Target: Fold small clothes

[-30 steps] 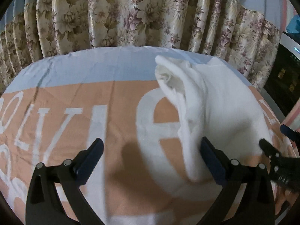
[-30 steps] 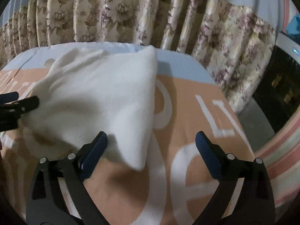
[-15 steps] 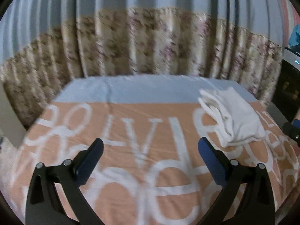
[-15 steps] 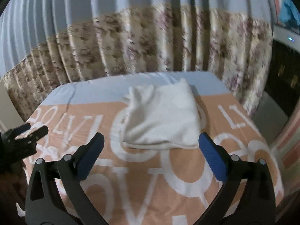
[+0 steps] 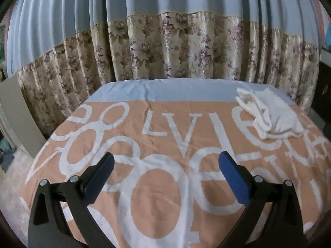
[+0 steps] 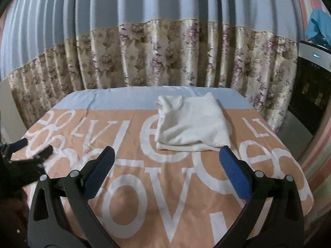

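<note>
A folded white fleece garment (image 6: 191,124) lies flat on a bed covered by a peach-orange sheet printed with large white letters and rings (image 6: 175,196), with a pale blue band along its far edge. In the right wrist view the garment sits toward the far side of the bed, a little right of centre, partly over that blue band, its thick folded edge facing the camera and a small rumpled fold at its far left corner. The right tongs (image 6: 166,166), black arms tipped with dark blue pads, stand wide apart over the sheet with nothing between them; the right pad's tip lines up just under the garment's near right corner, but I cannot tell whether it touches. At the left edge of the same view the left tongs (image 6: 35,149) show as a dark, blurred shape, well apart from the garment. In the left wrist view the left tongs (image 5: 165,166) are likewise spread wide and empty above the lettered sheet (image 5: 165,186), and the white garment (image 5: 269,113) lies far off to the upper right, near the bed's far right corner, its layered folds visible from the side. Behind the bed hangs a pleated curtain, pale blue above and cream floral satin below (image 6: 165,57). To the far right stands a dark appliance with a white top (image 6: 310,86), and a bright blue cloth (image 6: 319,25) lies above it.
</note>
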Tool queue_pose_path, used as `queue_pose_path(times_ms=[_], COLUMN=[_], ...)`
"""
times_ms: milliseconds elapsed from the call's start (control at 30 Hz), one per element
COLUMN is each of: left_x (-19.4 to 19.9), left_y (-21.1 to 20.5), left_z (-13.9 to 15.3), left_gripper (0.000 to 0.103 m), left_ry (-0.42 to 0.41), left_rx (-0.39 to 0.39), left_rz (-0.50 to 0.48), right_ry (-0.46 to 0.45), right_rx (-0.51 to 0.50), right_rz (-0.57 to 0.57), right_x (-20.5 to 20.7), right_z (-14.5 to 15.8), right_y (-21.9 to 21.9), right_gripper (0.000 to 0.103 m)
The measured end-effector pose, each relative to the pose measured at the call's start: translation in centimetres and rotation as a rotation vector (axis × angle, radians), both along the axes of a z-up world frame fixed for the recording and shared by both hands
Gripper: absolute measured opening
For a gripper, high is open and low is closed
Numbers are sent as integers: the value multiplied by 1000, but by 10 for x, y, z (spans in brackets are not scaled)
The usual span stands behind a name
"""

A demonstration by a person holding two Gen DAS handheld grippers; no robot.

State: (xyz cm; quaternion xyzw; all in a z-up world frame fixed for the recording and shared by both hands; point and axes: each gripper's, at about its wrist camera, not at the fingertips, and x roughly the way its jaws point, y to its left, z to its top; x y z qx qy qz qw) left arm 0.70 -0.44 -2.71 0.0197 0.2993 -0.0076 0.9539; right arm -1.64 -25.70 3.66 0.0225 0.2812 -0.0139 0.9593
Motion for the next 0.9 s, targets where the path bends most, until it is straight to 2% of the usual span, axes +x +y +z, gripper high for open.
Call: queue_pose_path(times_ms=[133,500,633,733,900], left_x=[7,9,10,10,10], left_y=[12,10,9,3,1], left_z=[9,-1,0,3,4], left_gripper=[101,101,101,101,101], left_ry=[-24,17,29,19,0], left_rx=[-48,-42,-71,-51,-61], left_rz=[16,23,3,-22,-20], right_ry=[-12,-28,-25,-13,-19], right_rx=[48,-10,3,21,21], right_rz=[-21,4,8,7,4], right_x=[5,8,9,9,9], right_z=[-2,-3,-5,-7,-8], right_y=[-2,2,3,1,-1], right_gripper=[100,100,100,100,100])
